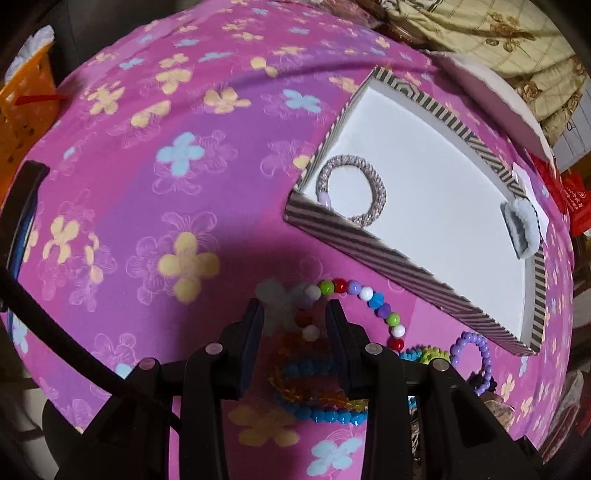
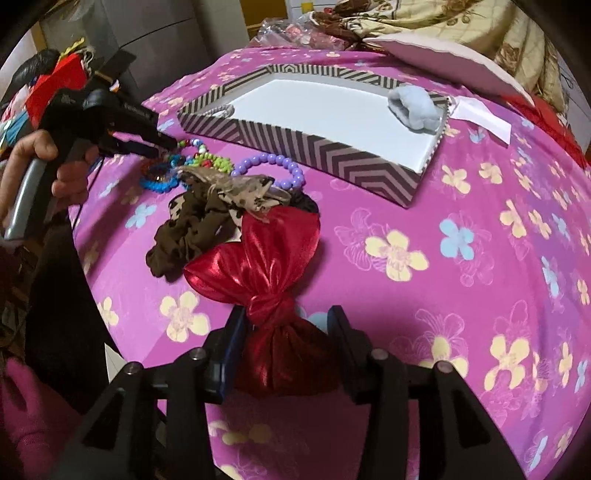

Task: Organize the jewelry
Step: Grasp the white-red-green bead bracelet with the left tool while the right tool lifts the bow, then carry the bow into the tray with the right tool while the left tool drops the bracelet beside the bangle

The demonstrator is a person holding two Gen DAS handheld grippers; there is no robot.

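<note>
A striped box (image 1: pixel 369 240) (image 2: pixel 332 151) with a white floor lies on the pink flowered cloth. In it are a grey hair tie (image 1: pixel 373 192) and a fluffy blue-grey scrunchie (image 1: pixel 521 229) (image 2: pixel 413 107). My left gripper (image 1: pixel 295 317) (image 2: pixel 162 142) hangs open over a heap of bead bracelets, with the multicoloured bracelet (image 1: pixel 365 293) running between its fingers. A purple bead bracelet (image 1: pixel 476 339) (image 2: pixel 273 160) lies beside the heap. My right gripper (image 2: pixel 288 332) is open around the lower half of a shiny red bow (image 2: pixel 266 254), which rests on the cloth. A brown scrunchie (image 2: pixel 184 240) and a patterned beige bow (image 2: pixel 240 188) lie just beyond.
The white box lid (image 1: pixel 491 99) (image 2: pixel 443 55) leans behind the box, against a floral quilt (image 2: pixel 480 22). A paper slip (image 2: pixel 484 118) lies by the box's right end. An orange basket (image 1: pixel 26 110) stands past the cloth's left edge. A hand (image 2: pixel 37 155) holds the left gripper.
</note>
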